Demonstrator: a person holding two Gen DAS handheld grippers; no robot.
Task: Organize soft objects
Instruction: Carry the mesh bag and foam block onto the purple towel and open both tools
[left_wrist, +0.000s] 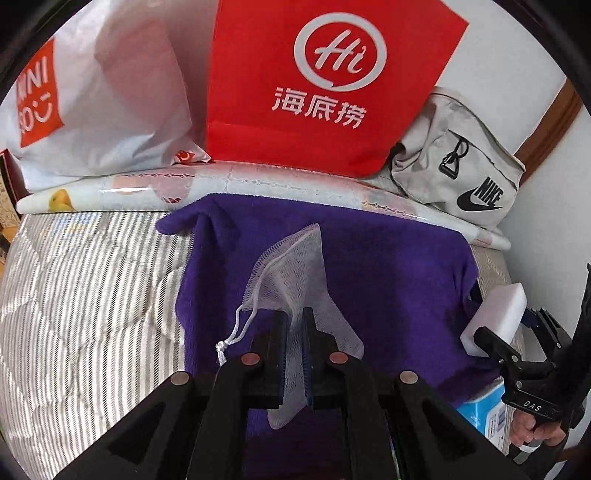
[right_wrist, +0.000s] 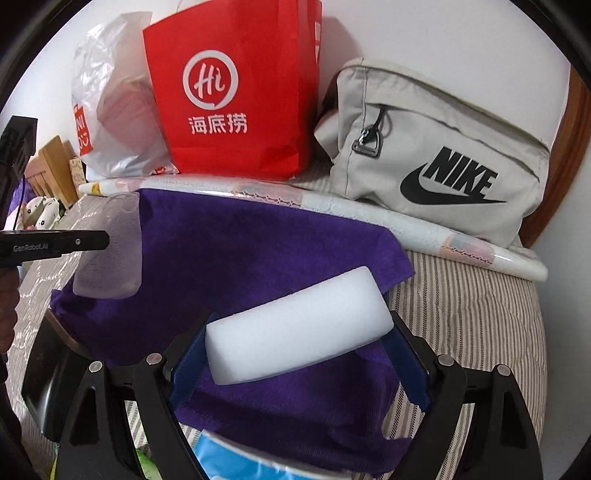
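While both items hang over the purple towel, loss of hold is the main risk. Left gripper is clenched on a thin fold of the white mesh pouch; that slack netting could slide free, and its drawstring dangles toward the towel and may snag. Right gripper, at the towel's right edge, grasps the white sponge block across its length; the foam could buckle or pop out. Both point toward the red bag beyond the towel, held roughly level above the bed.
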